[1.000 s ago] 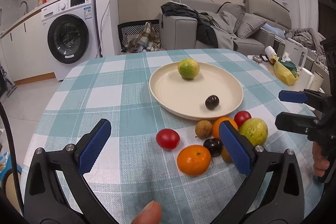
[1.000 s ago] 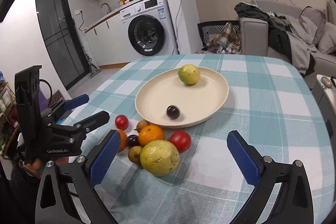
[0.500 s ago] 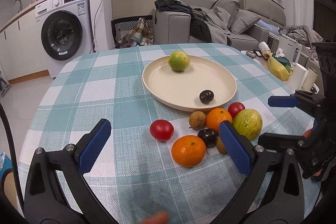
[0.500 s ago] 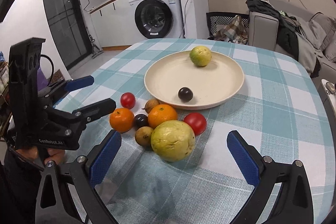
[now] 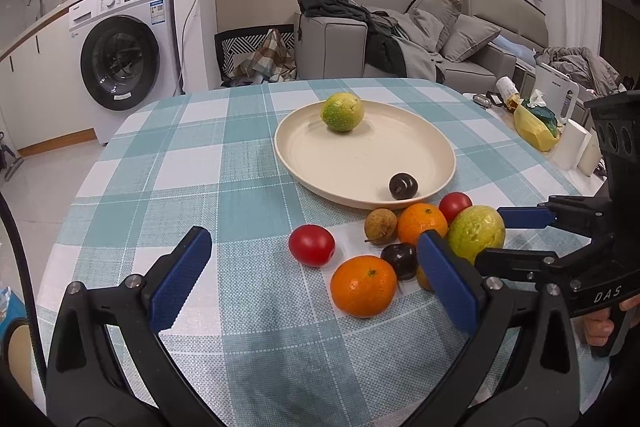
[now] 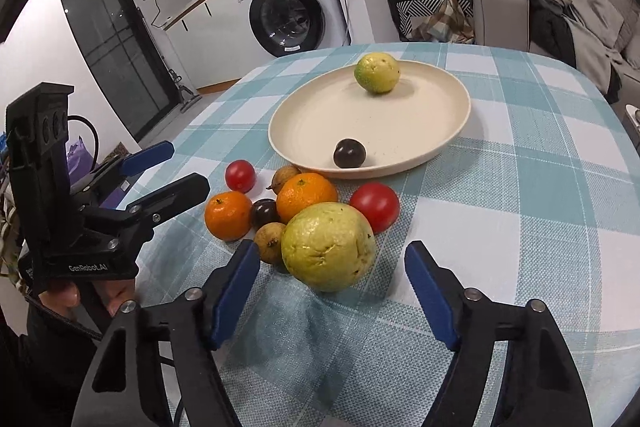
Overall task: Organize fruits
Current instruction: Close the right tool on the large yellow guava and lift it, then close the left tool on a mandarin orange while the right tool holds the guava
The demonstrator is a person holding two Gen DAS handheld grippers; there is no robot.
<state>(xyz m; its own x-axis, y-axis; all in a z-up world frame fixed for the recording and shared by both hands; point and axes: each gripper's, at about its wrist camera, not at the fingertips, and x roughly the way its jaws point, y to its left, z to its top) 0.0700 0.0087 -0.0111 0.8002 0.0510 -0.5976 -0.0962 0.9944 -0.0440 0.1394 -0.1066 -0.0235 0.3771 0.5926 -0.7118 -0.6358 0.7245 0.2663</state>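
Right wrist view, right hand-held gripper [image 6: 332,291] unclenched, narrowing around guava [image 6: 328,247], left hand-held gripper [image 5: 304,275] released

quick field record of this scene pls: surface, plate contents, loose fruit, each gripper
surface: round table with teal and white checked cloth
plate: round cream plate, holding a yellow-green round fruit and a small dark plum-like fruit
loose fruit: cluster beside the plate; large yellow-green guava-like fruit nearest the right gripper
right gripper: jaws have just been closing, the large fruit between them, pads not yet pressing
left gripper: open, holding nothing
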